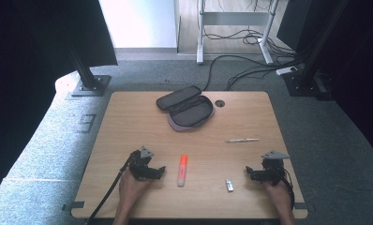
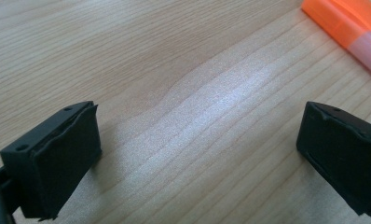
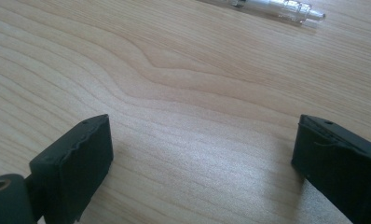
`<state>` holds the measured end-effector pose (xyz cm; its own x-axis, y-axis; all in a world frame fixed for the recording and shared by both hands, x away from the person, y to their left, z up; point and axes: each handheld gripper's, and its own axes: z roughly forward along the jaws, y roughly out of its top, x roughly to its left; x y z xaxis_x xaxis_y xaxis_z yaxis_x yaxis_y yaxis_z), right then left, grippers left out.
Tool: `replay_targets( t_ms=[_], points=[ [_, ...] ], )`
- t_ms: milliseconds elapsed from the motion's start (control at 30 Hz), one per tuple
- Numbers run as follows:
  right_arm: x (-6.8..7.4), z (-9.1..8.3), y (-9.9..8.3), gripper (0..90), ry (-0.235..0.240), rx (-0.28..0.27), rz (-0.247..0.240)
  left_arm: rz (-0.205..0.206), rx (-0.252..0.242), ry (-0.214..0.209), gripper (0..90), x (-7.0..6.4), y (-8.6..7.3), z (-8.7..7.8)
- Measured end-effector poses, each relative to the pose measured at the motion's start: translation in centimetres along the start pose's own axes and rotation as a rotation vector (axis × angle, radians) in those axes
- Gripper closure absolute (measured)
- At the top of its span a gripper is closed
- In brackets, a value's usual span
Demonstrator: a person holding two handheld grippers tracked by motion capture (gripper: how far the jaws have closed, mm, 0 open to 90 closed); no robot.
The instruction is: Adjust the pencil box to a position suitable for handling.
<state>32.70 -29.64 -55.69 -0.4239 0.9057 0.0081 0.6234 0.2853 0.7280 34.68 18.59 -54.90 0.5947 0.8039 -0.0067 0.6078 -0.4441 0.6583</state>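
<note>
**Tabletop contents, two hand-held grippers at the near edge**

- Wooden tabletop (image 1: 128,122): light grain, grommet hole near far edge.
- Pencil case (image 1: 187,110): dark, unzipped, lying open at far centre.
- Left gripper (image 1: 152,172): jaws apart, empty, low over wood; just right of it, orange highlighter (image 1: 182,169).
- Right gripper (image 1: 255,173): jaws apart, empty.
- Clear pen (image 1: 242,140): beyond the right gripper, apart.
- Small silver object (image 1: 229,185): between highlighter and right gripper; kind unclear.
</note>
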Motion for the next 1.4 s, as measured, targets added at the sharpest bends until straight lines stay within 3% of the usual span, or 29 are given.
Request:
replay_targets(
  t_ms=[1033, 1400],
  points=[
    [0.1, 0.0, 0.0, 4.6, 0.018, 0.001, -0.014, 0.040, -0.002, -0.033, 9.4, -0.2, 0.1, -0.4],
    [0.1, 0.0, 0.0, 4.6, 0.018, 0.001, -0.014, 0.064, -0.017, -0.061, 11.6, -0.6, 1.9, -1.0]
  ],
)
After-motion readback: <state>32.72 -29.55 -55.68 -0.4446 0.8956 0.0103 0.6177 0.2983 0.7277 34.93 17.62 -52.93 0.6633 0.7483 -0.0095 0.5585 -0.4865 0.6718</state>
